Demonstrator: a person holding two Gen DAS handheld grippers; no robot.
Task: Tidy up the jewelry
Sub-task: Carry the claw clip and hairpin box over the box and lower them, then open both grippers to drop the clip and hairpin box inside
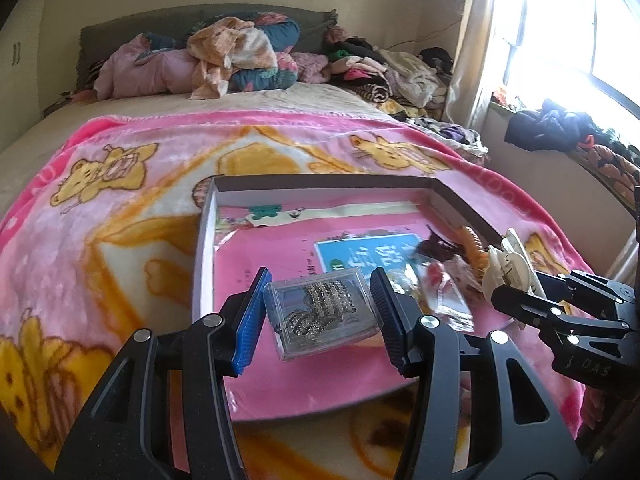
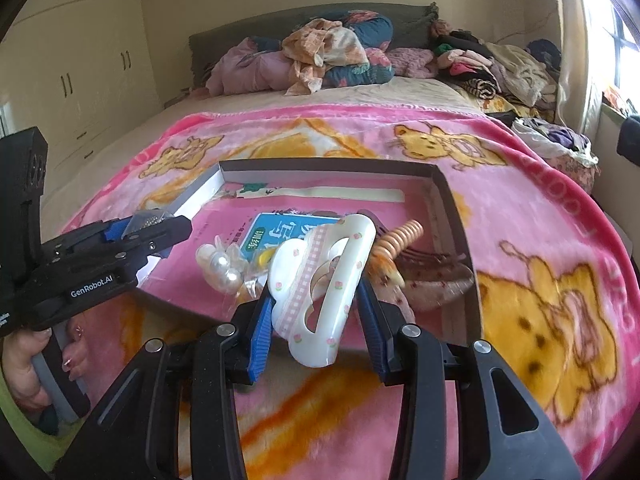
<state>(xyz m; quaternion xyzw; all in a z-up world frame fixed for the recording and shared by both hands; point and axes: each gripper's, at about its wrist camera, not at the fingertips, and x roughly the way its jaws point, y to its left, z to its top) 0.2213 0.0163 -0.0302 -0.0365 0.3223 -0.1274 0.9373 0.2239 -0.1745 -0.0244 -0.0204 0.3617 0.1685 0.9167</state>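
Jewelry case (image 1: 320,312) clamped in left gripper (image 1: 318,316), hair claw (image 2: 324,292) in right gripper (image 2: 316,316), both jaws part-open; tilted case may slip.

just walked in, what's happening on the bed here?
A person is sorting jewelry with a handheld gripper in each hand. The left gripper grips a clear plastic case of sparkly chain jewelry; the right gripper grips a white hair claw. Both hang above a shallow box on the pink blanket. Pearl pieces, an orange coil hair tie and a dark claw clip lie in the box.
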